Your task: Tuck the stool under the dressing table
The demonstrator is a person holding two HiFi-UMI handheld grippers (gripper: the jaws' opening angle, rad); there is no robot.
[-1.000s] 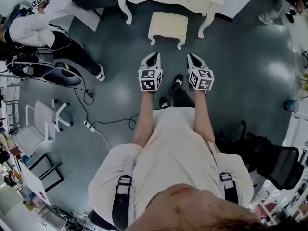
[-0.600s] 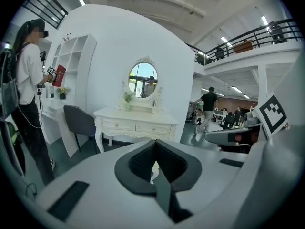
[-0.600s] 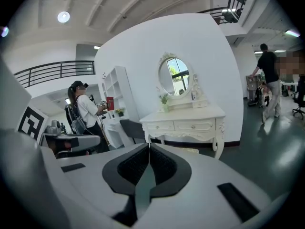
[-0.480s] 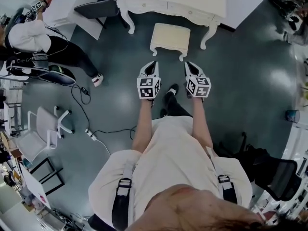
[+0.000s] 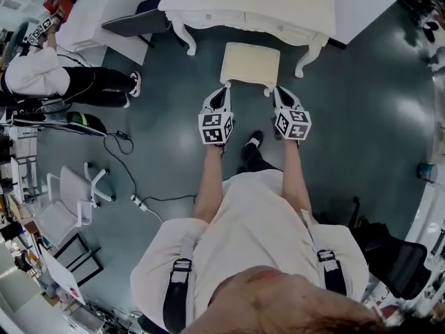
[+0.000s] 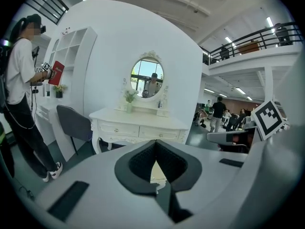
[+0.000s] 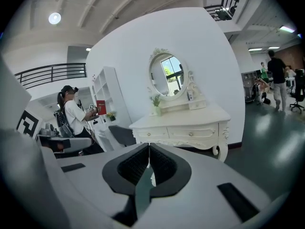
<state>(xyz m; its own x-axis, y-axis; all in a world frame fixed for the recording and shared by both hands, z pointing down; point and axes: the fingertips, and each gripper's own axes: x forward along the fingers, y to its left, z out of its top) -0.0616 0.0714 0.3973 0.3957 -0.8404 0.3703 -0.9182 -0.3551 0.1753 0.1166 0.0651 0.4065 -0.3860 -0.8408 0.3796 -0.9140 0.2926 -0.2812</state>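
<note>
Overhead head view of a person holding two tongs out in front of them over a dark green floor (image 5: pixel 361 117). The left tongs (image 5: pixel 224 91) sit just left of the frame's centre and the right tongs (image 5: pixel 277 90) just right of centre, side by side and pointing toward the top of the frame.

In each gripper view the two dark pads meet at their tips. Both tongs are closed and grip nothing. A sliver of pale cream shows through the small gap lower down between the pads.

The cream stool (image 5: pixel 250 62) stands upright on the floor, directly above the tongs in the frame. Each tongs tip lies at one near corner of the stool, left at left and right at right. Whether they touch it cannot be told.

The stool's far edge lies close to the front of the white counter (image 5: pixel 250 9) at the top centre, between its two curved front legs. An oval mirror (image 6: pixel 147 78) stands on the counter.
</note>
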